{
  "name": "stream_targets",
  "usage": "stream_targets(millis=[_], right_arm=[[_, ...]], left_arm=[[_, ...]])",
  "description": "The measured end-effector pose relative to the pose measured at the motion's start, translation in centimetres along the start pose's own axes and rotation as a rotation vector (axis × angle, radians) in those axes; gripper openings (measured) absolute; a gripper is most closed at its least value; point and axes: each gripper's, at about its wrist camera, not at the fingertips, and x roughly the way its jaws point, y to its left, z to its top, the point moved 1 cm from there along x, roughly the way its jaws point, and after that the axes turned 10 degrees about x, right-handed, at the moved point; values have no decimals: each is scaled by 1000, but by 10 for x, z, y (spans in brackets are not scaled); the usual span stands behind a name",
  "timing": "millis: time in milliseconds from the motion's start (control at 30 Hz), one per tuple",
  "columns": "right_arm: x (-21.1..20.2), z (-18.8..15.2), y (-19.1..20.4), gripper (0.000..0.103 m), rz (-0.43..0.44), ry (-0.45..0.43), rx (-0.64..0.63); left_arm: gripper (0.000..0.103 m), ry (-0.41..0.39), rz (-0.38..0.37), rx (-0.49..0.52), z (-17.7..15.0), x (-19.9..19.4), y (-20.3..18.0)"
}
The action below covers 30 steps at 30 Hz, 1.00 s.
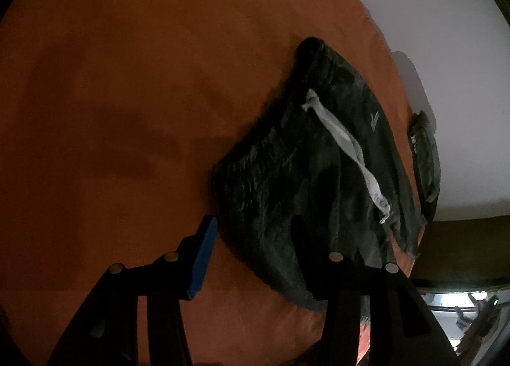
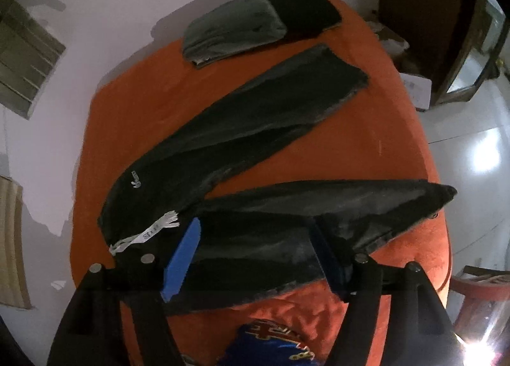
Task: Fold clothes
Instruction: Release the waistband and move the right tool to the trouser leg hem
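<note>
- Dark trousers (image 2: 242,139) lie flat on the orange-covered counter (image 2: 366,149), legs spread in a V, pale drawstring (image 2: 143,235) loose at the waistband.
- Left tool (image 1: 255,257) released, over the waistband.
- Right tool (image 2: 255,254) released, over the nearer leg.
- Folded clothes (image 2: 232,28) sit at the far edge.
</note>
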Motion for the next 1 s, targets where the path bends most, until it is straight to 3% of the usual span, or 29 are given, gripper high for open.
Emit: stream_targets(millis=[167, 267, 333, 433, 833, 1000], right_arm=[[37, -32, -94, 70, 140, -137, 172], [58, -61, -154, 70, 115, -257, 234], [78, -71, -185, 70, 69, -194, 262], [82, -83, -233, 70, 65, -219, 380], [107, -106, -270, 70, 47, -232, 375], [118, -109, -268, 70, 94, -221, 435]], left_arm=[[50, -2, 24, 14, -13, 2, -8], [50, -34, 20, 7, -18, -1, -8], [50, -56, 14, -4, -22, -2, -5], [50, -46, 5, -22, -22, 7, 0], [50, -9, -11, -52, -24, 22, 11], [50, -7, -20, -59, -28, 23, 14]])
